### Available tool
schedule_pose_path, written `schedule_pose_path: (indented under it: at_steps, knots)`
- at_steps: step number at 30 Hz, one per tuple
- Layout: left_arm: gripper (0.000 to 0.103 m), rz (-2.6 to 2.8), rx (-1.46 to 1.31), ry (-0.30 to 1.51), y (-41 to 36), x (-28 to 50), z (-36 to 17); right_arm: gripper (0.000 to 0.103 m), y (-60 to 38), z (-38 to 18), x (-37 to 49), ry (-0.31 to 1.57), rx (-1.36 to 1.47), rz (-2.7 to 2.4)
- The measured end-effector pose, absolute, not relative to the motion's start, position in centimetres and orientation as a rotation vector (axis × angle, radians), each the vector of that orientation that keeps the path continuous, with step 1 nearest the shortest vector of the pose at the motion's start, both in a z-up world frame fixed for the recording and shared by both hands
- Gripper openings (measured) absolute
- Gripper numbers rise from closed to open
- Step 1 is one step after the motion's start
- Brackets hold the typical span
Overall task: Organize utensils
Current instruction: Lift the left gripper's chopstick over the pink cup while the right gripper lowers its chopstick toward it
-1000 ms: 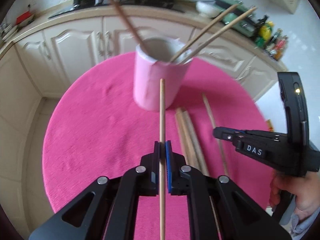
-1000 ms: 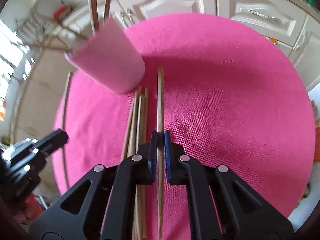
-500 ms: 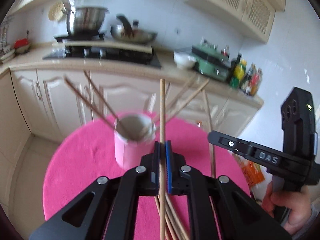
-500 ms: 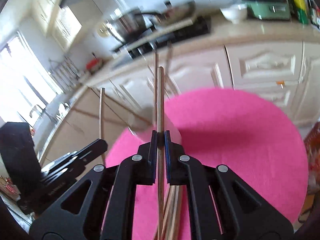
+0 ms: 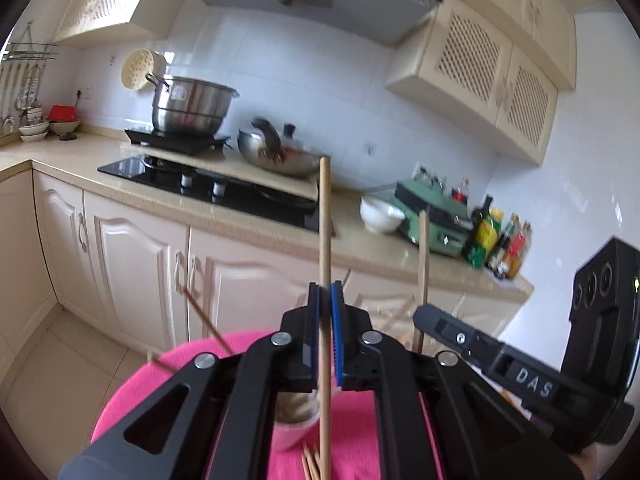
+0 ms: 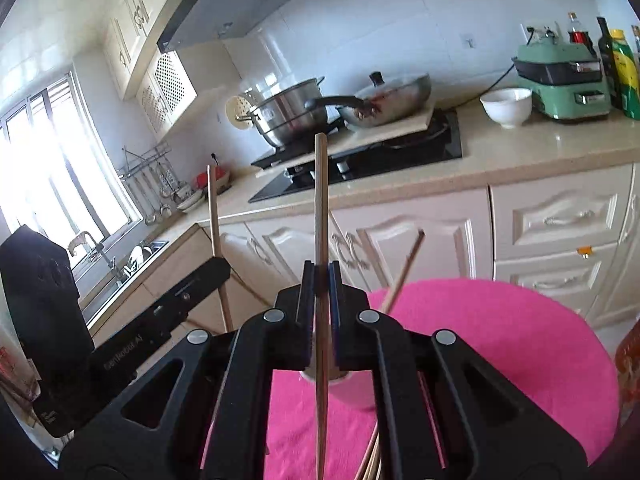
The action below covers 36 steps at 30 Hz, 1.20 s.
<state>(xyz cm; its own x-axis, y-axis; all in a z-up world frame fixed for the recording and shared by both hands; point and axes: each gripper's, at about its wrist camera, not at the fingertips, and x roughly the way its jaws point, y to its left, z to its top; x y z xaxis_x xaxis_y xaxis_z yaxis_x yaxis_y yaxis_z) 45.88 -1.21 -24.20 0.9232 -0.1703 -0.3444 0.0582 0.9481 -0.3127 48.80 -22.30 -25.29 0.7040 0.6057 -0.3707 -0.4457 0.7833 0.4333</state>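
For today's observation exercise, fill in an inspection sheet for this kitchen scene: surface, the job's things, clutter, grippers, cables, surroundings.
Surface: round table under a pink cloth.
Job's things: pink cup on the cloth with chopsticks leaning out of it; loose chopsticks lying on the cloth in front of it.
Clutter: nothing seen on the cloth beyond the job's things.
Grippers: left gripper has its jaws shut on one chopstick; right gripper has its jaws shut on another chopstick; both sticks held roughly upright.
Cables: dark cord running to the green appliance.
Surroundings: counter with steel pot, wok, white bowl, bottles; cream cabinets.
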Motion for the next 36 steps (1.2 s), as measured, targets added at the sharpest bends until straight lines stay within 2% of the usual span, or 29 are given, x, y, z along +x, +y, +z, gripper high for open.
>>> schedule_pose_path:
  at_steps: [7,20,36]
  knots:
    - [0.006,-0.073,-0.312,0.288,-1.1,47.5,-23.9,0.007,-22.1,-25.2,50.6,0.452,0.332,0.569]
    - [0.006,0.007,-0.291,0.210,-1.5,49.6,-24.8,0.007,-22.7,-26.0,51.8,0.440,0.349,0.559]
    - [0.007,0.014,-0.235,0.239,-2.0,49.5,-27.4,0.007,-22.2,-26.6,51.5,0.433,0.322,0.572]
